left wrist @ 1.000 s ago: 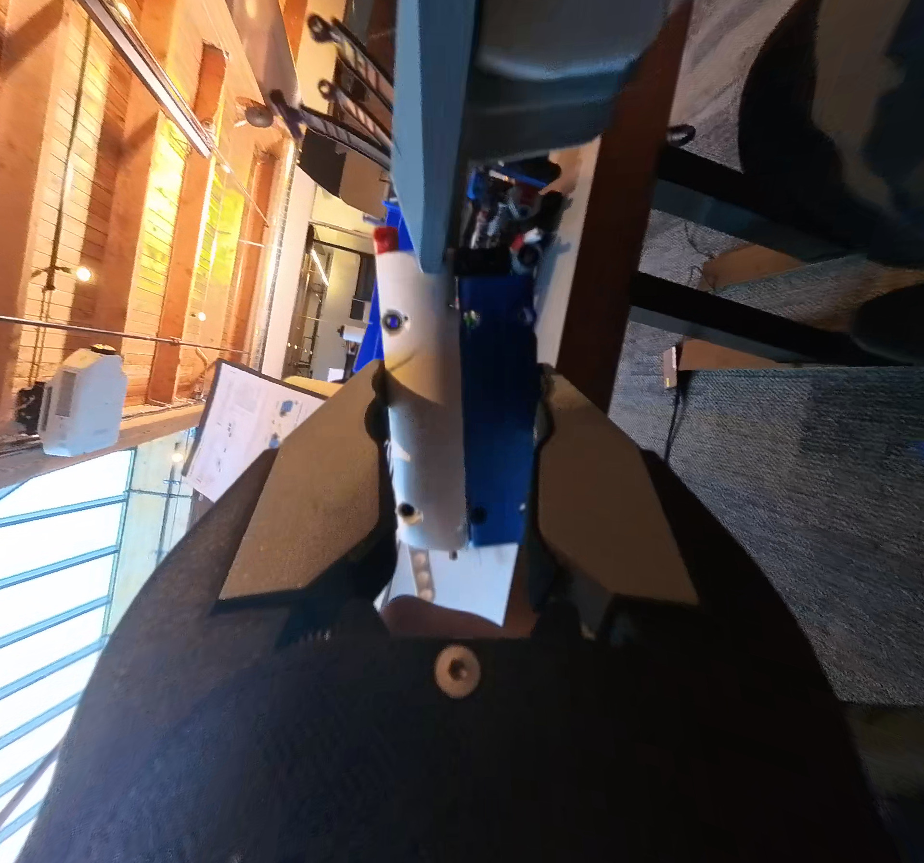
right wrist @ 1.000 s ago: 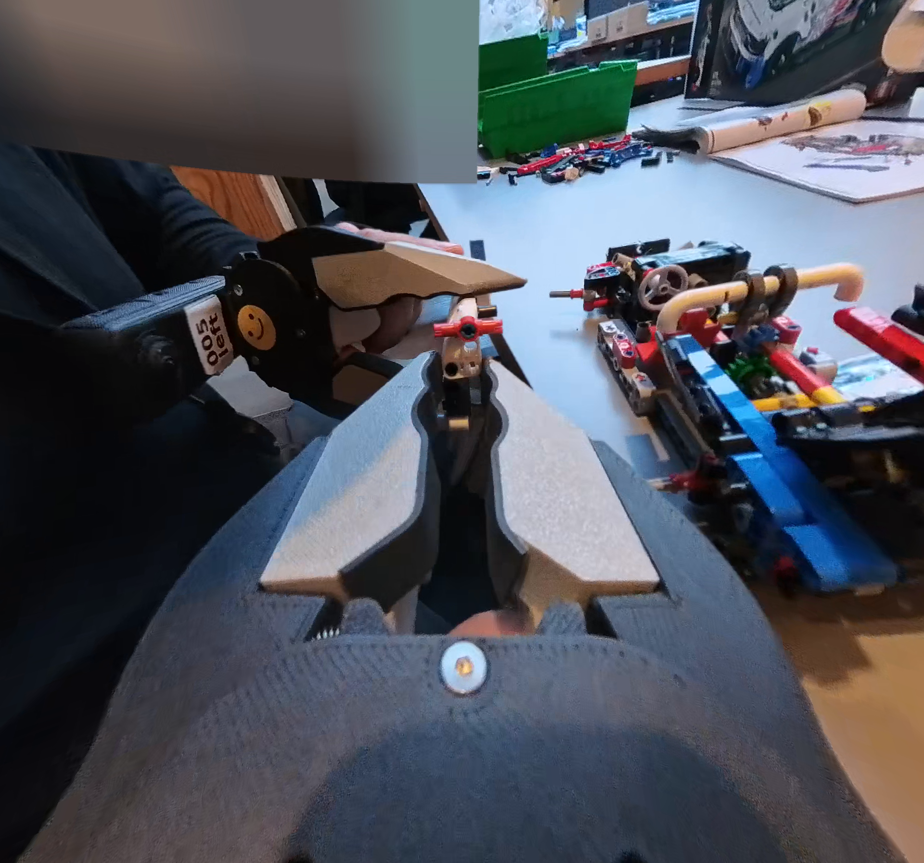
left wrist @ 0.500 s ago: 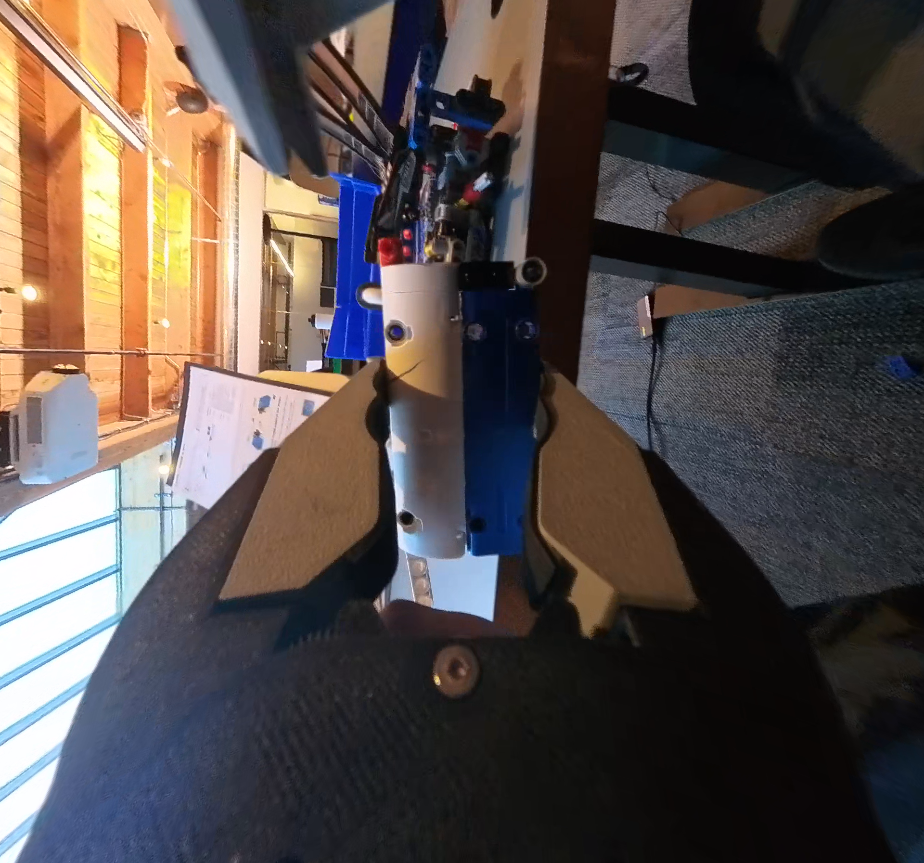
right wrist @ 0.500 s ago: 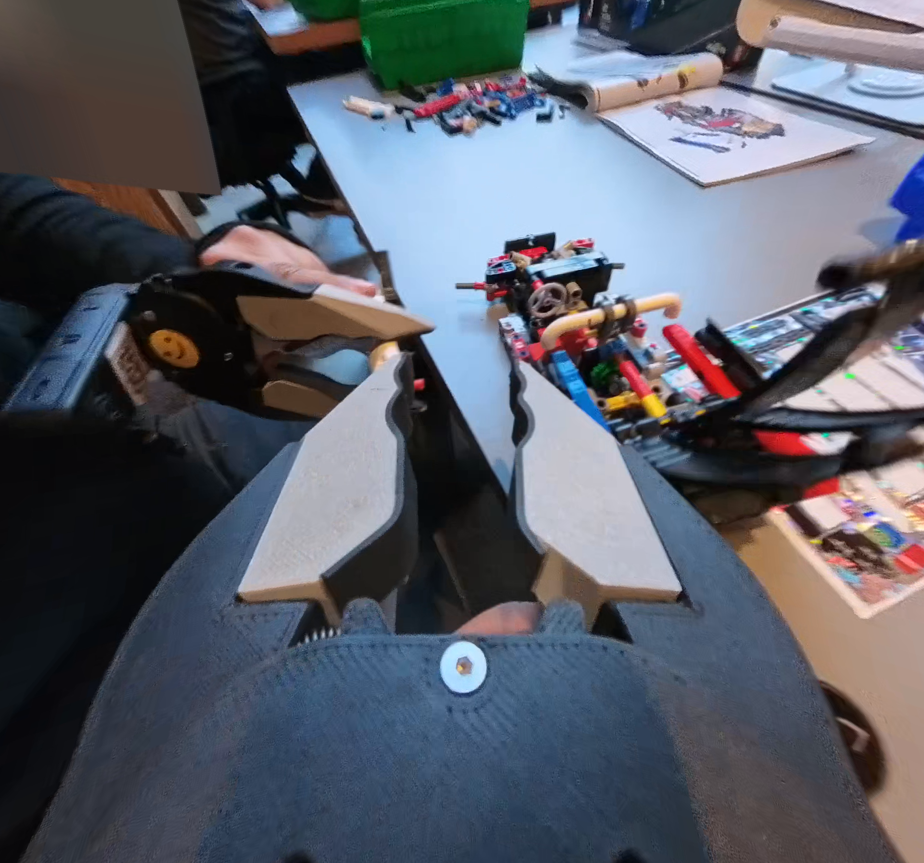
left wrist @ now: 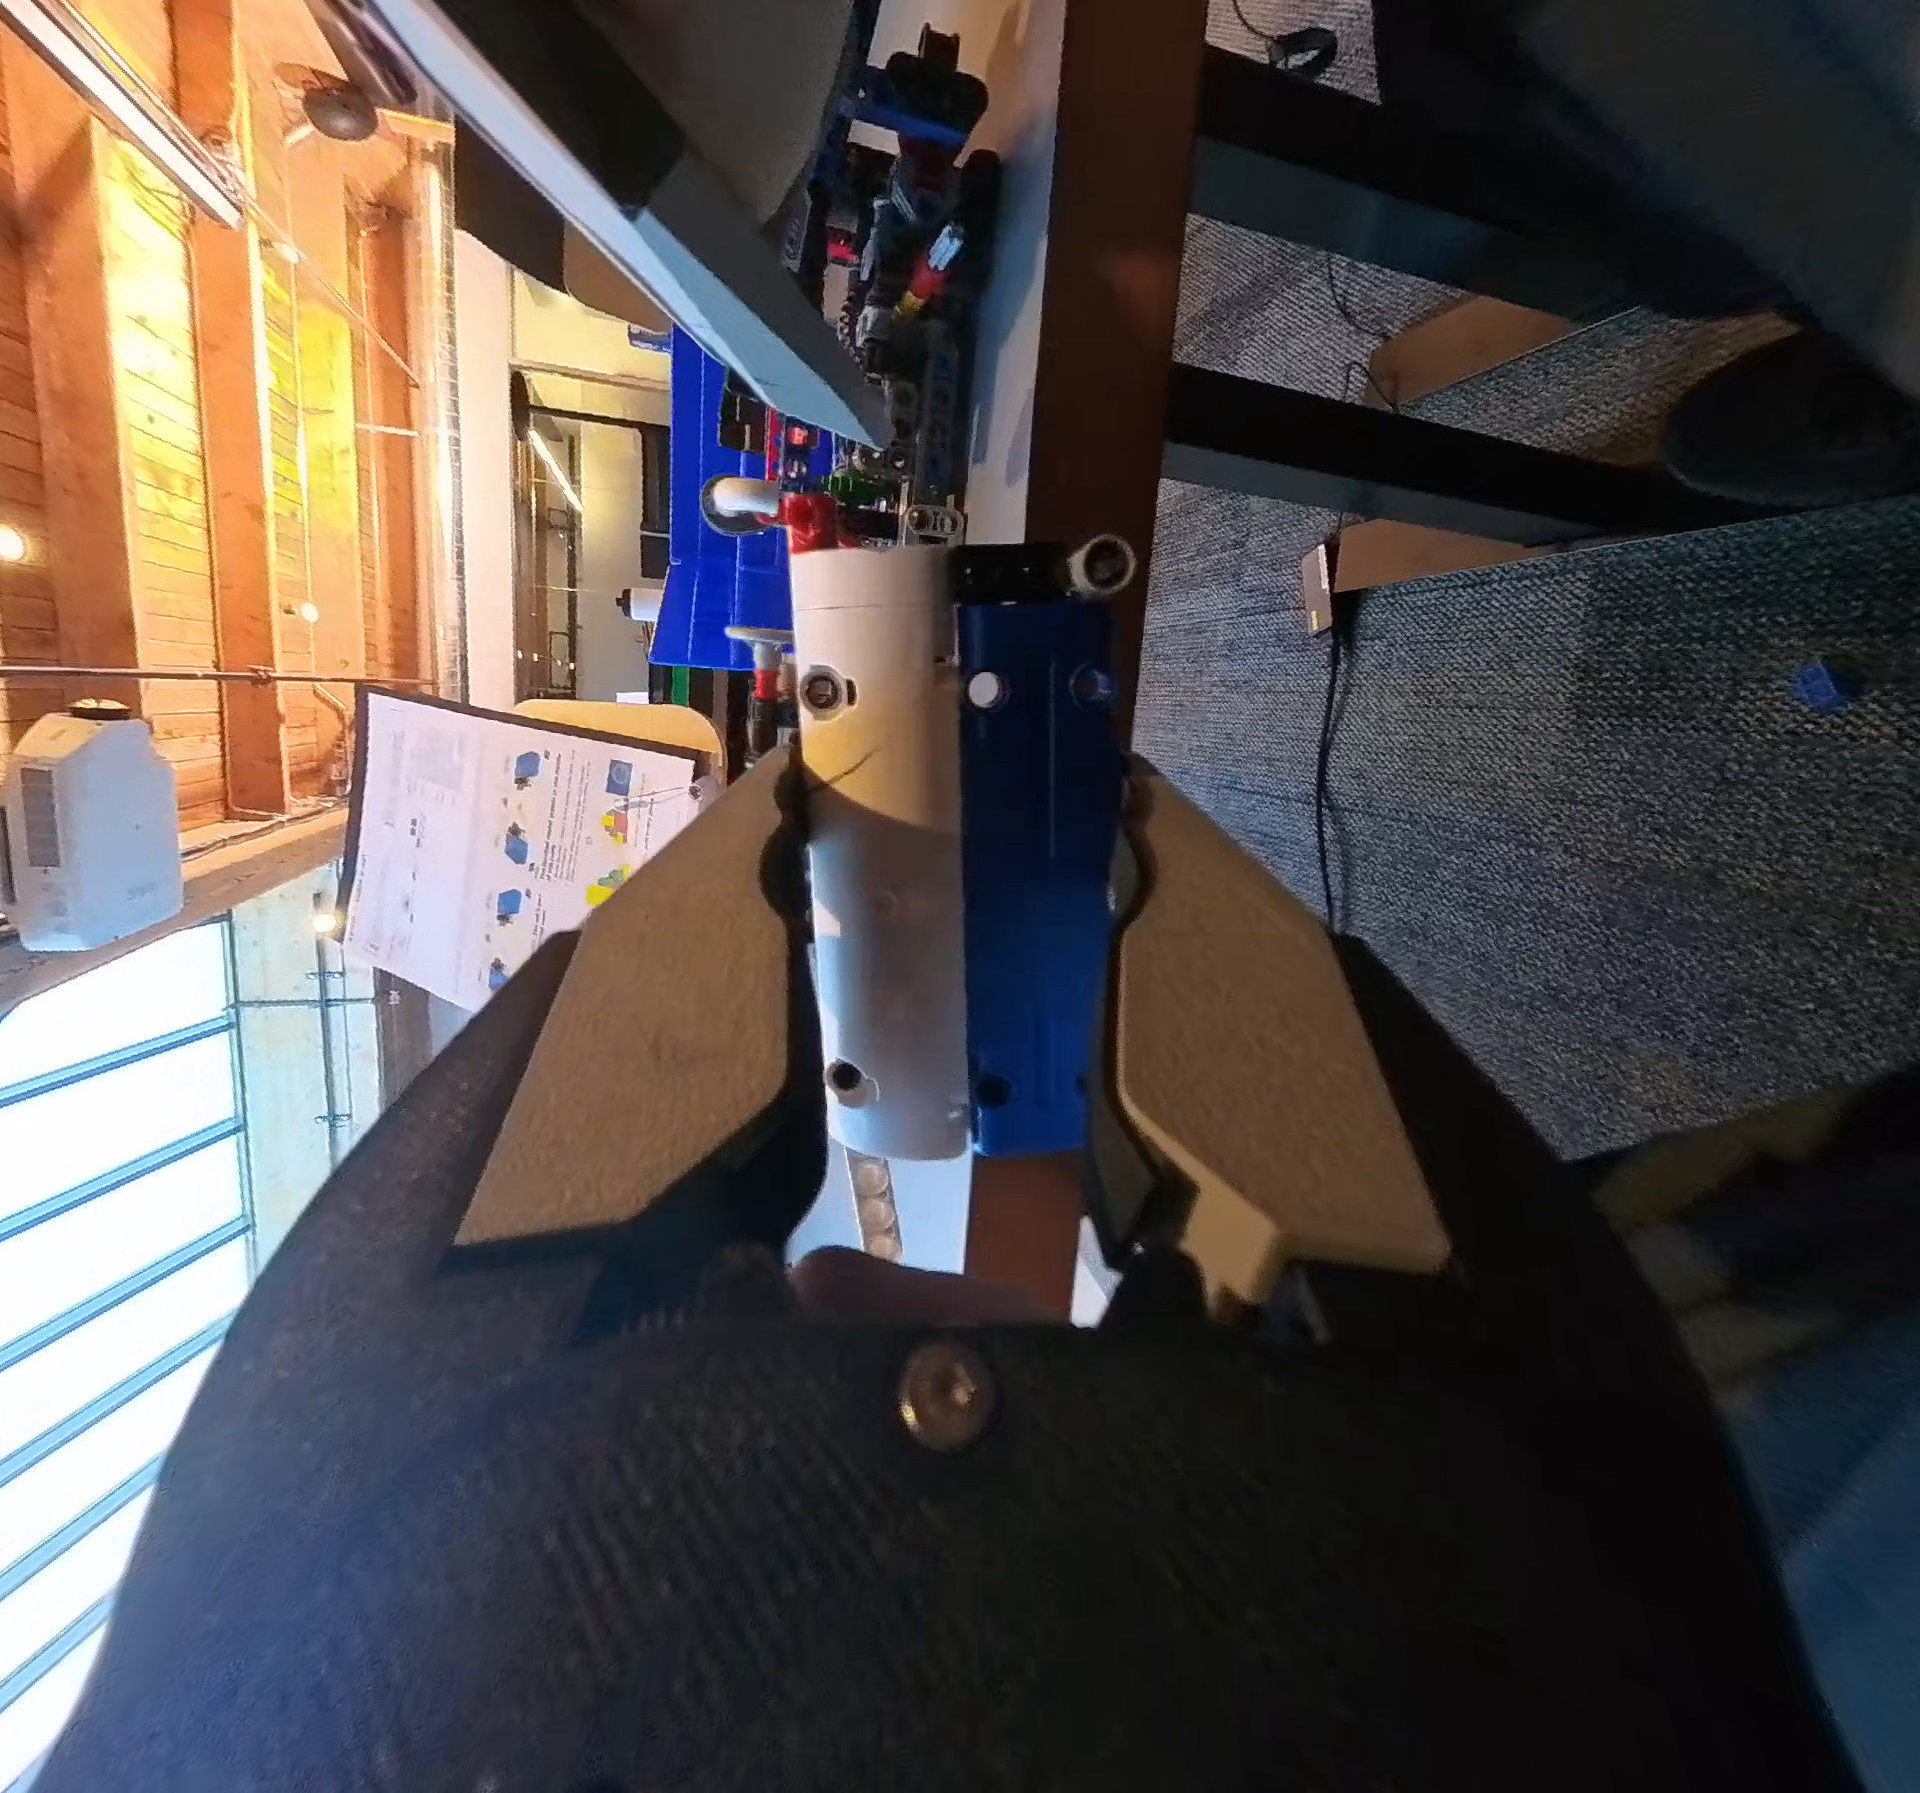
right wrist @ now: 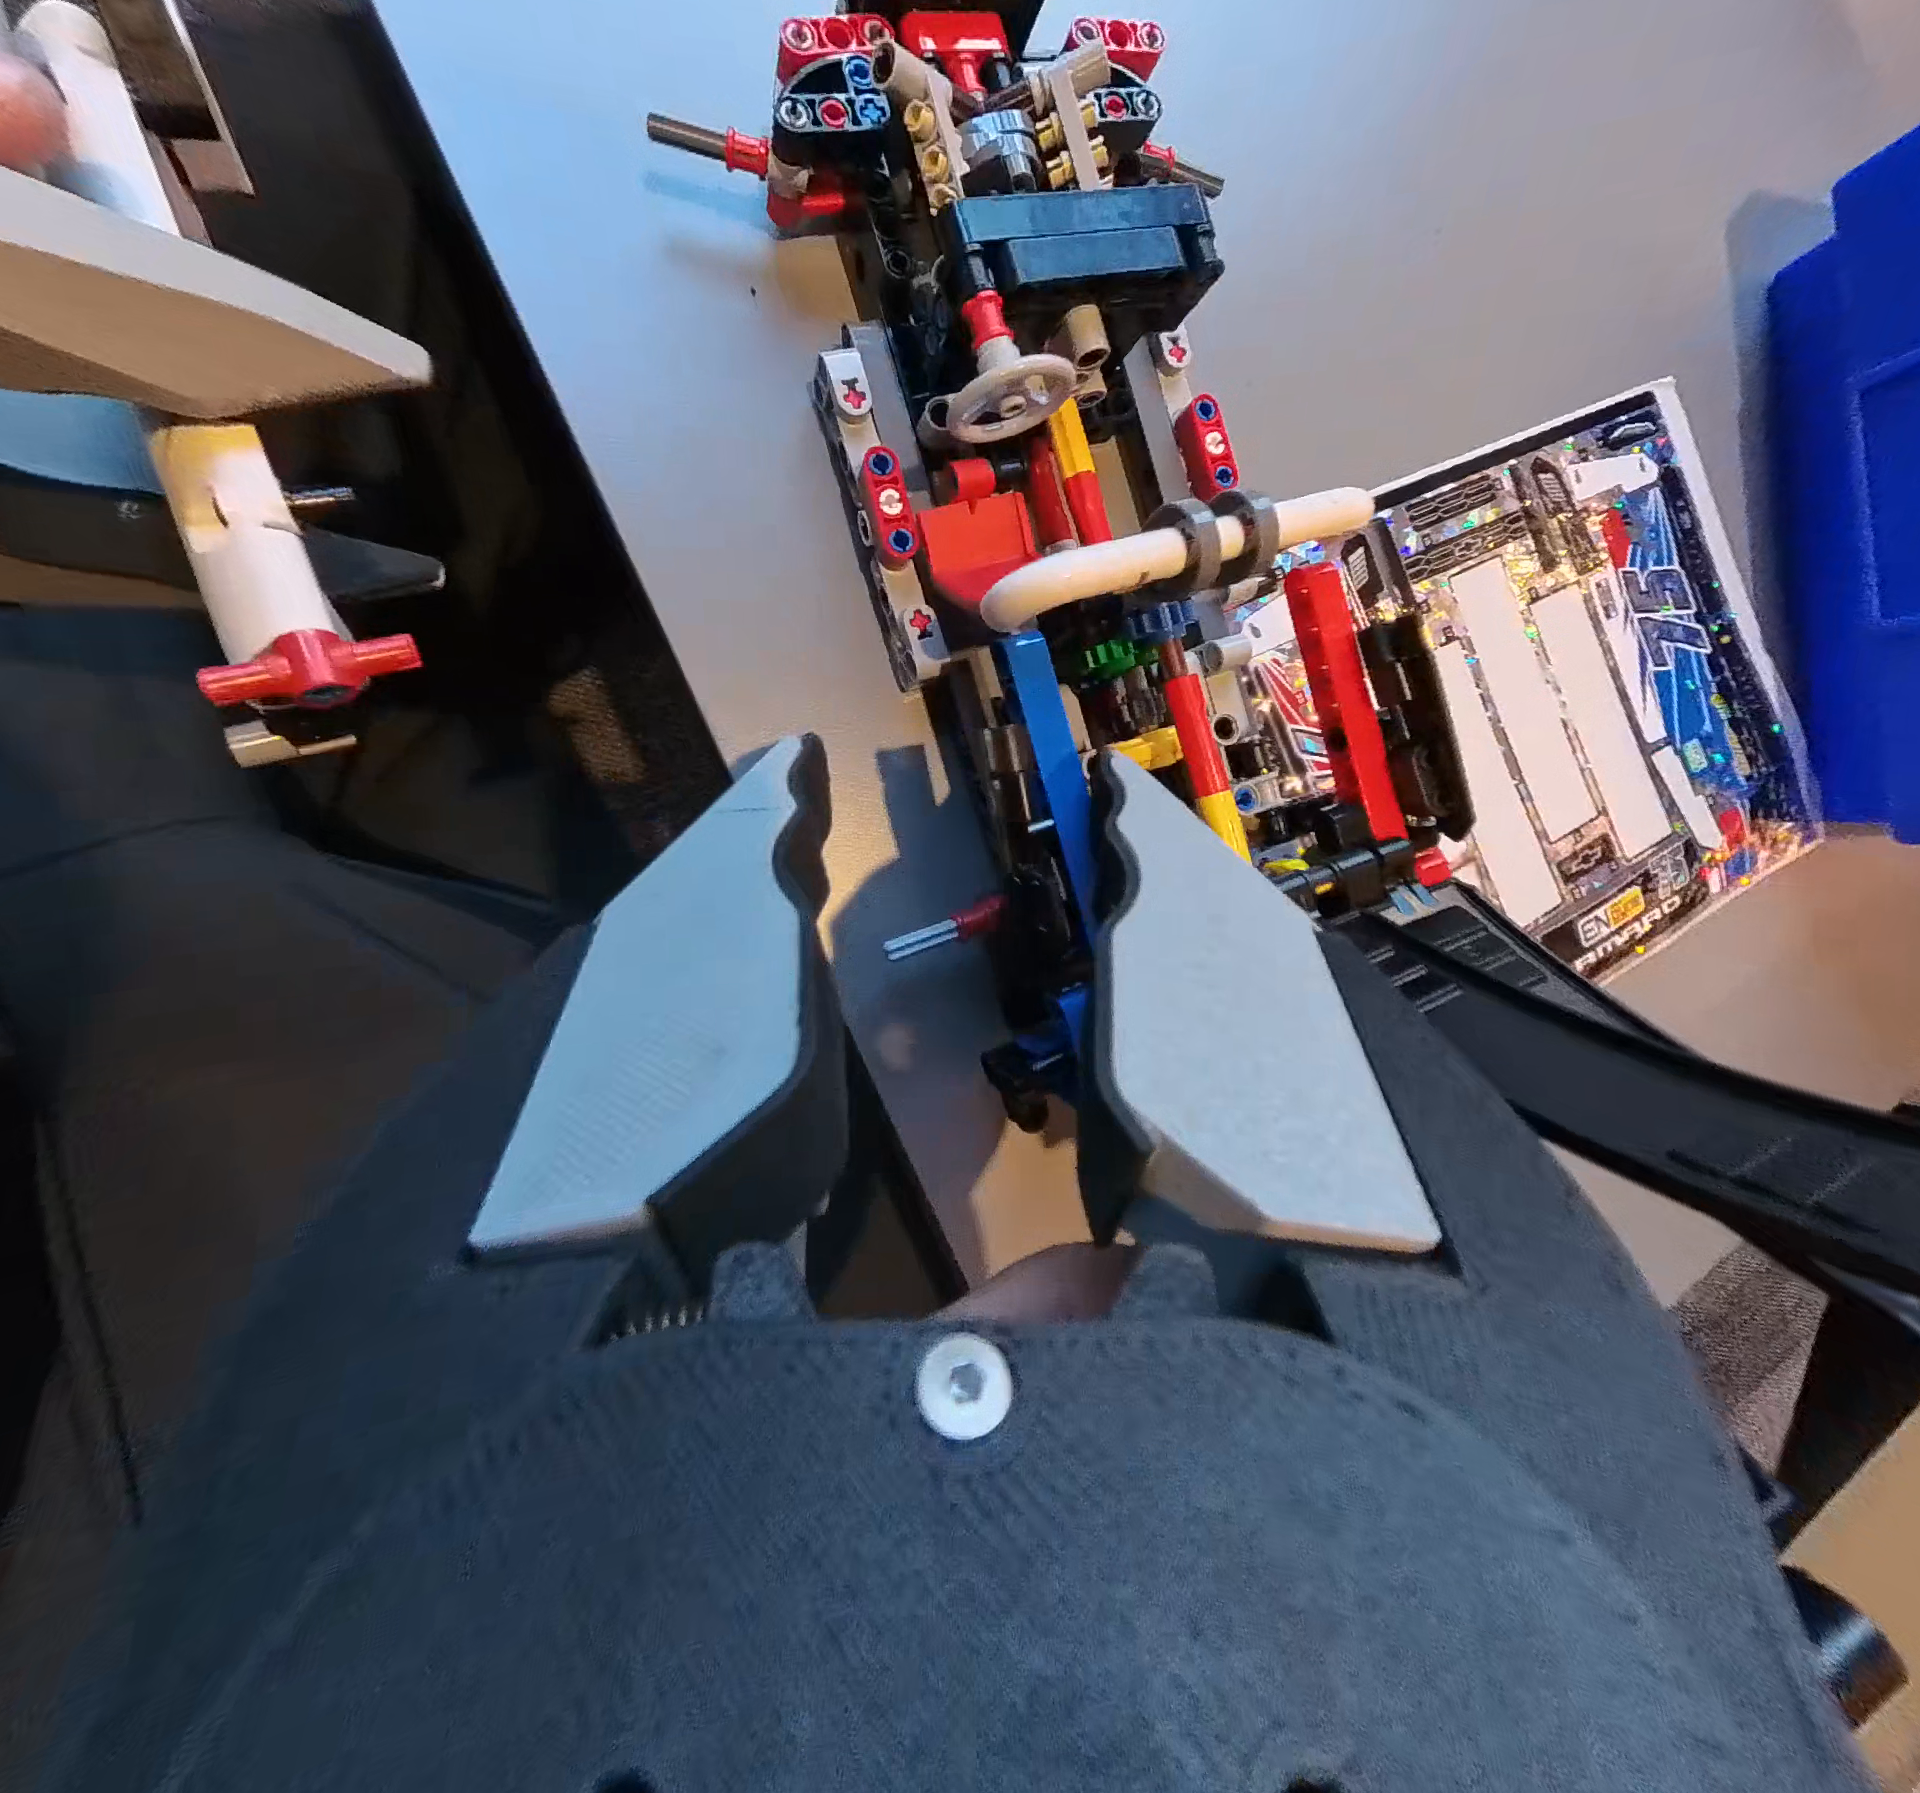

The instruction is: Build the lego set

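Chassis (right wrist: 1023,455) is the landmark: one long, half-built car frame lying on the grey table (right wrist: 582,60), steering wheel (right wrist: 1013,390) near its middle, one white curved tube (right wrist: 1164,554) arching across it. Right gripper (right wrist: 961,813) hangs over the near end of the chassis, jaws spread and empty, one finger lapping the blue rail (right wrist: 1039,735). Just beside that rail, one loose red-tipped pin (right wrist: 945,928) lies on the table.

Left gripper (left wrist: 961,787) sits off the chassis's left edge, beyond the table rim, jaws clamped on one sub-assembly (left wrist: 956,870): a white panel and a blue panel side by side, capped by a single red cross-piece (right wrist: 312,668). Sideways tilt here, mind; the left view has the room rolled over.

Right of the chassis: one sticker sheet (right wrist: 1558,663), partly under it, and beyond that one blue bin (right wrist: 1860,496).

My read: this is the carry-in step, sub-assembly built and due to join the chassis. Next move calls for the left to bring it level and square to the frame while the right steadies the chassis or collects that pin. Which socket it takes, I cannot tell.
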### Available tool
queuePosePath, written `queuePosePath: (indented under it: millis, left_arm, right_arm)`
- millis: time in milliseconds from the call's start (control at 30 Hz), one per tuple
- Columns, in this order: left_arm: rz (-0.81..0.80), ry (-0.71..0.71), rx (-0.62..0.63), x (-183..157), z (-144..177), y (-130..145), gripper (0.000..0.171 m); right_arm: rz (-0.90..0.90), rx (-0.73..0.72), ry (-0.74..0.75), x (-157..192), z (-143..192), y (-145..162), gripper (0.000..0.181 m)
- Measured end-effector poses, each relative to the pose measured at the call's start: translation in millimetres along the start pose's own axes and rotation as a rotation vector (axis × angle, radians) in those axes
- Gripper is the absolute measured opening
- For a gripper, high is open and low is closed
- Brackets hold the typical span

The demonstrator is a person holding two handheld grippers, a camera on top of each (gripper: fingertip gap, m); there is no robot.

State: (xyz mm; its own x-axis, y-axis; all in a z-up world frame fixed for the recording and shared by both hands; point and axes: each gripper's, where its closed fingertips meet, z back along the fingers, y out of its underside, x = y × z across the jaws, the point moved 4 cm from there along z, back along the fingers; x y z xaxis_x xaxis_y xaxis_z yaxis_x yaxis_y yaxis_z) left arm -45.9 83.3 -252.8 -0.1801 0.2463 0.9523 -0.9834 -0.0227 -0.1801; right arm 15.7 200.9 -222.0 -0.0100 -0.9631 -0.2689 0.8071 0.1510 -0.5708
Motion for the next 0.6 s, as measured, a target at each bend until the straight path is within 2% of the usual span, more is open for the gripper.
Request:
queuePosePath:
  millis: [200, 333, 467, 600]
  left_arm:
    - [0.001, -0.012, 0.019, 4, -3, -3, 0.055]
    - [-0.076, -0.055, 0.04, 9, -11, -7, 0.055]
    - [-0.088, -0.046, 0.05, 10, -20, -9, 0.055]
    - [-0.093, -0.041, 0.053, 10, -25, -11, 0.055]
  right_arm:
    - [0.022, -0.039, -0.035, 17, 8, 0, 0.044]
    - [0.061, -0.073, -0.064, 34, 13, 0, 0.047]
    - [0.055, -0.15, -0.029, 31, 19, -1, 0.04]
    - [0.077, -0.19, 0.021, 28, 28, 4, 0.042]
